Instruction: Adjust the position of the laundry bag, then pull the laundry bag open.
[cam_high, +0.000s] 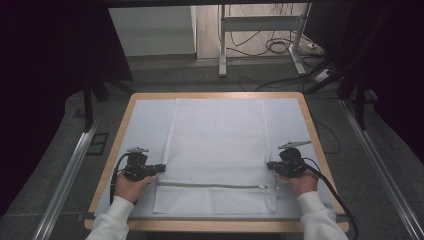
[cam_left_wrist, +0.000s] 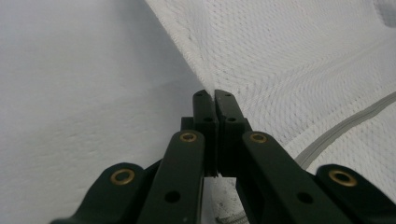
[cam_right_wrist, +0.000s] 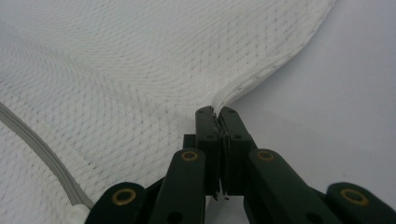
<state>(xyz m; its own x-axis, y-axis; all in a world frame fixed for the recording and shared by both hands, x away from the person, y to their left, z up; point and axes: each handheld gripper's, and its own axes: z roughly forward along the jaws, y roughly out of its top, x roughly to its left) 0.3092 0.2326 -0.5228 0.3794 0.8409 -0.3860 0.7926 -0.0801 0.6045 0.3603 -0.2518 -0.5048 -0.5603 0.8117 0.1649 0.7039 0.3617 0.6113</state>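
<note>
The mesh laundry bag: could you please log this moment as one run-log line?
left gripper: shut on mesh bag left edge | right gripper: shut on right edge | bag: flat on table, zipper near person

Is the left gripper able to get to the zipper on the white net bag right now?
Probably yes, but not right away. The zipper runs close beside the left gripper with nothing lying between them. But its jaws are shut on the mesh bag's edge, so it would have to let go first.
</note>
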